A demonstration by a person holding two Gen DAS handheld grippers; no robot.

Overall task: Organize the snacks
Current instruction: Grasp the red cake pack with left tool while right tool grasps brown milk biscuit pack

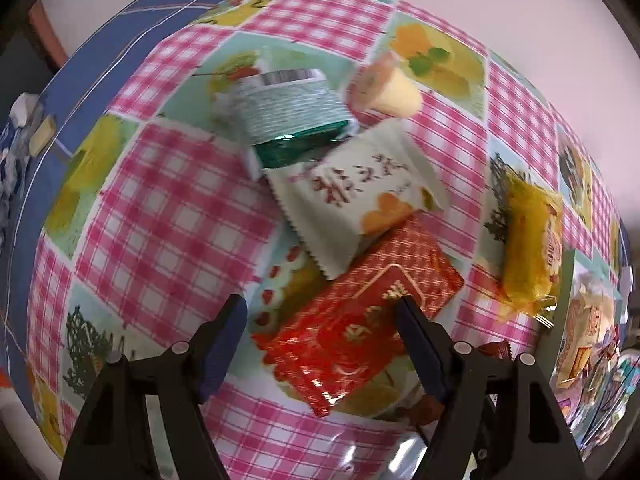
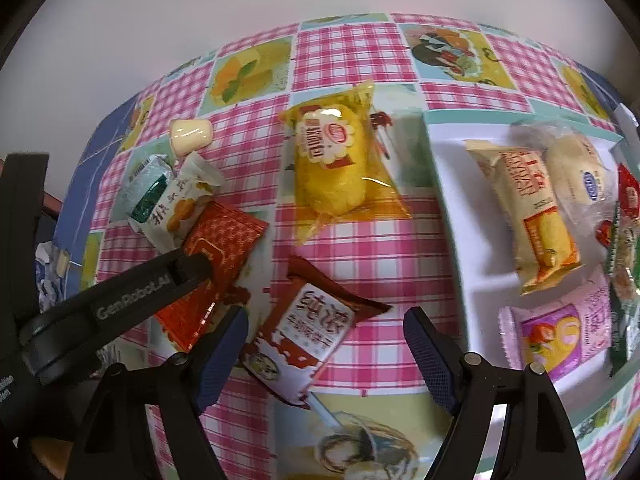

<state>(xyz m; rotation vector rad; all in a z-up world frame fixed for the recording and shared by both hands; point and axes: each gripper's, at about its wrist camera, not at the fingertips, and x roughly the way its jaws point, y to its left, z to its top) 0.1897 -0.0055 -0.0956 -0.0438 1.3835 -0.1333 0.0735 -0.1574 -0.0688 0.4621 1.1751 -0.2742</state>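
The left gripper [image 1: 322, 344] hangs low over the table covered in a pink checked cloth with fruit pictures [image 1: 168, 216], its two dark blue-padded fingers spread wide. Between them lies a glossy red foil snack packet with gold lettering [image 1: 360, 320]; the right-hand finger [image 1: 420, 344] overlaps the packet's edge, though I cannot tell whether it touches. Seen from the right wrist camera, that same tool reaches in from the left as a long black arm tilted down toward the red packet [image 2: 216, 264].

The right gripper [image 2: 326, 354] also stands wide open, pointing forward and down over a white and brown-red wrapped snack bar with red characters [image 2: 304, 340], which lies slantwise between its fingers, nearer the left one.

Behind the red packet, a cream-white pillow pack with orange fruit print [image 1: 356, 196] rests on its far edge, and a pale green banded packet with a dark green foil end [image 1: 292, 116] overlaps that in turn. Just beyond sits a small pale yellow jelly cup lying on its side [image 1: 384, 88]. A clear-wrapped yellow cake [image 2: 332, 160] lies apart on the cloth near the middle.

To the right, a white tray with divided compartments [image 2: 452, 184] holds sorted snacks: a cream and orange wrapped cake roll [image 2: 532, 216], a pale bun in clear film [image 2: 580, 172], and a pink packet [image 2: 560, 328] in the nearer compartment.
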